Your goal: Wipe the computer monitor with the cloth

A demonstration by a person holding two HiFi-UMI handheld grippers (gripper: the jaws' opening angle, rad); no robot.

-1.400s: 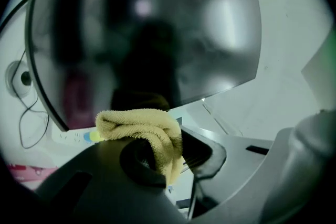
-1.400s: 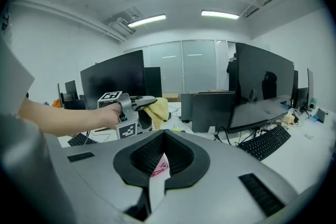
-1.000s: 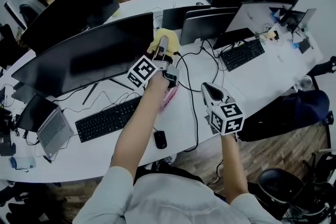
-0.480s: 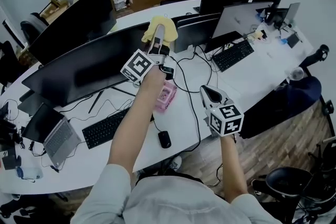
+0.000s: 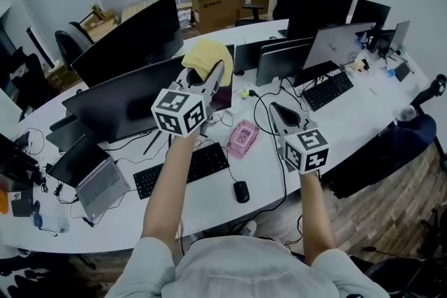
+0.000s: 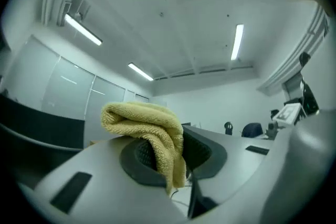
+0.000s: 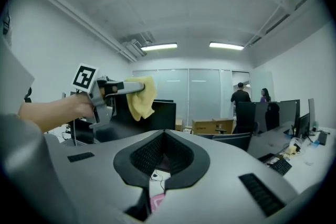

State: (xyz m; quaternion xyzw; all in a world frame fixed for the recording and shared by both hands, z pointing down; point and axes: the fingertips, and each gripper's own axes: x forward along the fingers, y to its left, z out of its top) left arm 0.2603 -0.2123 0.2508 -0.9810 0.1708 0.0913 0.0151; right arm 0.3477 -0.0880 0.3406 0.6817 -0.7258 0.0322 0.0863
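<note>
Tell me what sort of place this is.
Most likely an open-plan office: a long white desk carries several monitors, keyboards and a laptop, with office chairs and cardboard boxes behind.

Above the top edge of the wide monitor (image 5: 133, 105) the air is open for my left fingers (image 5: 215, 75) and their cloth (image 5: 206, 56). Under my right fingers (image 5: 279, 114), cables (image 5: 269, 123), a pink box (image 5: 244, 138), a keyboard (image 5: 183, 169) and a mouse (image 5: 242, 191) crowd the worktop (image 5: 209, 204).
</note>
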